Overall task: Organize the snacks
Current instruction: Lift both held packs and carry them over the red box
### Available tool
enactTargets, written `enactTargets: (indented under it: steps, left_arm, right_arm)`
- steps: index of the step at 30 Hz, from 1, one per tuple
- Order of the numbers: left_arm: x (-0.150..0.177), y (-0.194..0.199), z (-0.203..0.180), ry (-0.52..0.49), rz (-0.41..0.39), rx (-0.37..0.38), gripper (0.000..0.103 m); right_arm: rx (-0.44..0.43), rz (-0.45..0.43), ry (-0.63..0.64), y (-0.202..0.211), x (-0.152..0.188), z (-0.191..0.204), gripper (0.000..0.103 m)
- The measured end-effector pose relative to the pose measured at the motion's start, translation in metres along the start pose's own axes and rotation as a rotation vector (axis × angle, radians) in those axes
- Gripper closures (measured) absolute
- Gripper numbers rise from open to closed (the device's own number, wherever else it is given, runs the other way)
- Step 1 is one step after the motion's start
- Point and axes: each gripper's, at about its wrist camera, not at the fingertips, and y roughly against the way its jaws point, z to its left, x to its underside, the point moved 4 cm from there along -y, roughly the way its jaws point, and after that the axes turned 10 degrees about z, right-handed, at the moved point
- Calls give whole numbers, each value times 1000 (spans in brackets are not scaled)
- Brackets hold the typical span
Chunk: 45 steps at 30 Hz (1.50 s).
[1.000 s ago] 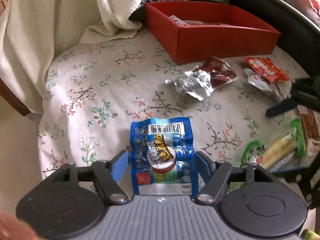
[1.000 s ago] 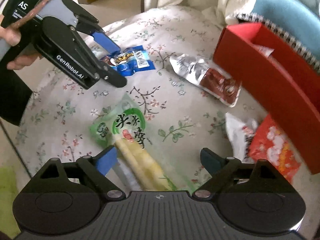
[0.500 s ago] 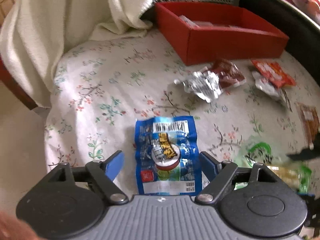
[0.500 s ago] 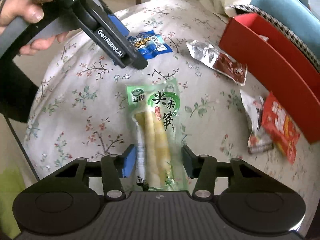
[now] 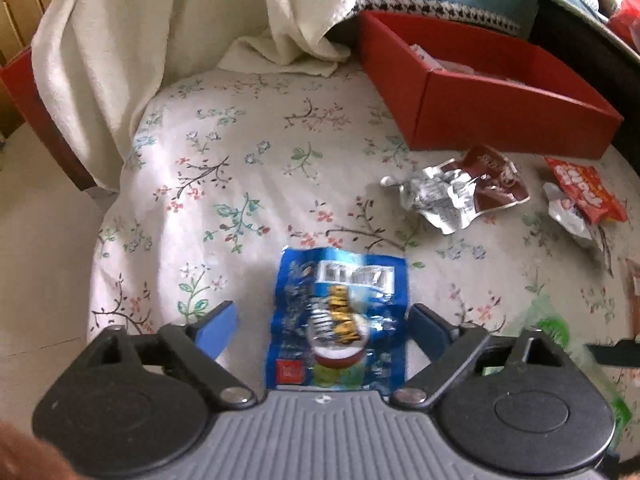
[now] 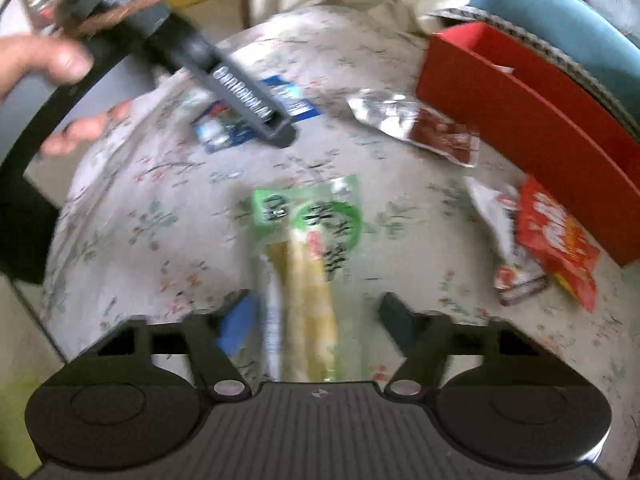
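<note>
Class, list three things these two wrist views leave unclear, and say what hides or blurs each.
1. Contents of the red box: left wrist view, its front wall hides most of them.
2. Print on the green bamboo-shoot packet: right wrist view, motion blur.
3. Brown packet: left wrist view, cut off by the right edge.

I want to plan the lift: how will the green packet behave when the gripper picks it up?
The green packet is thin film around pale sticks, so probably light. Its glossy film may slip between the pads. The sticks likely stiffen its middle, while the flat printed end could flop. The right gripper's jaws are opening, with the packet between them.
</note>
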Motion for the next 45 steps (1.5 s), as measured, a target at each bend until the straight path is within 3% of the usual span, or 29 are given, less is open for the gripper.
enactTargets:
  steps: [1,2,4,9,16,22,33,45]
  left_arm:
    - [0,2,-4,-15,-9,-2,36]
    - [1,5,-9,-26,-13,-1,41]
    - [4,6,-18,-31,-7,4,41]
    - [14,14,-29,-49,-23,16,41]
    - [14,28,-28,-13,-60,26,41]
    - [3,34,-42,-11,-92,69,41]
    - [-21,42,-72,-56,-140,130,41]
    - [-53,47,-77,-33,-221,108,41]
  right_arm:
    - [-12,2,-20,2,0,-4,49]
    - [-28,0,-41,3,0,-6,52]
    - [-34,-2,-59,5,1,-8,59]
    - [-51,-14,-121,11,5,-19,60]
    - [-56,-109,-260,31,1,-48,60]
    - [-34,-173,-356,38,-4,-77,60]
    - [19,-212,-452,33,-18,-117,60]
    - [64,-291,-480,44,-33,-143,60]
